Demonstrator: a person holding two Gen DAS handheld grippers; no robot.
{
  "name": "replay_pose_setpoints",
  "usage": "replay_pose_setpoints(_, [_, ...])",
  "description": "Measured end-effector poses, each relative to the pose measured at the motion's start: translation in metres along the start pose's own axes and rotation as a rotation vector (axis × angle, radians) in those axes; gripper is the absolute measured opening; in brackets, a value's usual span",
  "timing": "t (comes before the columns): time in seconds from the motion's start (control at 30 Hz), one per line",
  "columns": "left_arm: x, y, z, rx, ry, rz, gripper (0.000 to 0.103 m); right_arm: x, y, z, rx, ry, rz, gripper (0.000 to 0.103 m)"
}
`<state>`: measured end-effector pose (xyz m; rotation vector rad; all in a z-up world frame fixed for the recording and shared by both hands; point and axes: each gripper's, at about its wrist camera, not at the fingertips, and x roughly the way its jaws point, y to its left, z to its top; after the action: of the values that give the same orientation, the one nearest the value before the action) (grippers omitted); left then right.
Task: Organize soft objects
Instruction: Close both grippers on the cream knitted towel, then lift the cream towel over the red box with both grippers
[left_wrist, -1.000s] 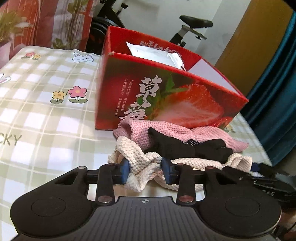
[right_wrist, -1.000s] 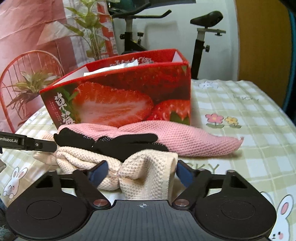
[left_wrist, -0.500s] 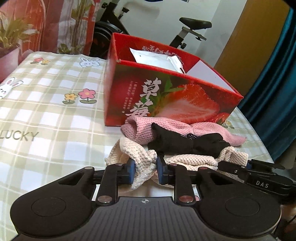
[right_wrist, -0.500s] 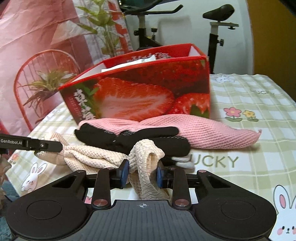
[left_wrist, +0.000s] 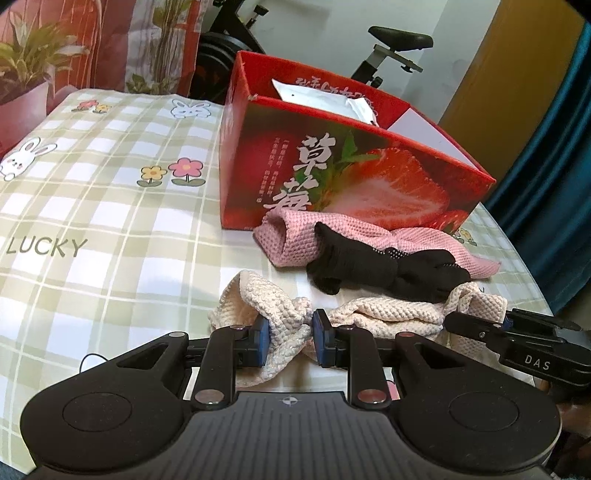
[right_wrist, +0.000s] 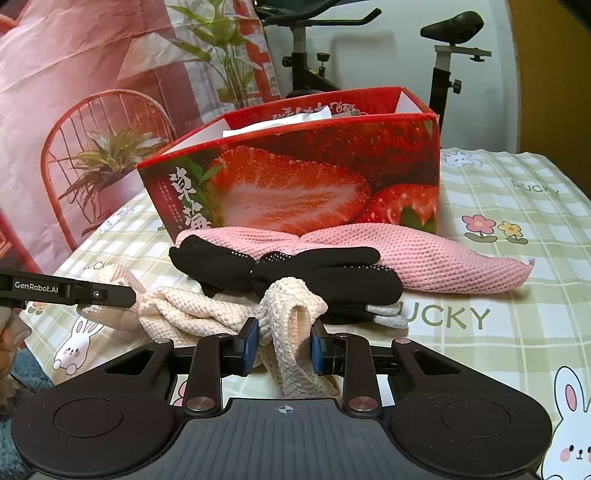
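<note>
Low centre of the left wrist view, the left gripper (left_wrist: 288, 341) is clamped on one bunched end of the cream knit cloth (left_wrist: 384, 312); low centre of the right wrist view, the right gripper (right_wrist: 284, 343) pinches the cloth's other end (blue pads pressing fabric on both). Just above it in frame lie black gloves (right_wrist: 295, 267), partly on a pink knit cloth (right_wrist: 424, 254), w/ the red strawberry box (right_wrist: 314, 177) behind, touching the pink one. All sit on a checked tablecloth (left_wrist: 92, 221).
</note>
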<state>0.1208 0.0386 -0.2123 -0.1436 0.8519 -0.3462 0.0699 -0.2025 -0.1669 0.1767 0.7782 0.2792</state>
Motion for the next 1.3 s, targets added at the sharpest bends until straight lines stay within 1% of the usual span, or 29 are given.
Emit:
replay_pose_setpoints(0.43, [0.006,0.002,-0.001,-0.006,0.016,0.000,0.026,0.003,-0.002,-0.002,0.017,0.013,0.005,0.026])
replay_pose_setpoints(0.83, [0.006,0.002,-0.001,-0.004,0.009,-0.003,0.026,0.003,-0.002,-0.002,0.015,0.011,0.006,0.026])
replay_pose_setpoints(1.0, [-0.005,-0.001,0.004,0.004,-0.034,-0.028,0.025,-0.005,0.001,0.004,0.005,-0.019,0.025,0.026])
replay_pose_setpoints(1.13, [-0.023,-0.005,0.015,0.005,-0.093,-0.066,0.025,-0.020,0.003,0.015,-0.001,-0.070,0.041,0.026])
replay_pose_setpoints(1.3, [-0.046,-0.014,0.032,0.027,-0.178,-0.094,0.025,-0.039,0.001,0.036,0.014,-0.140,0.059,0.026])
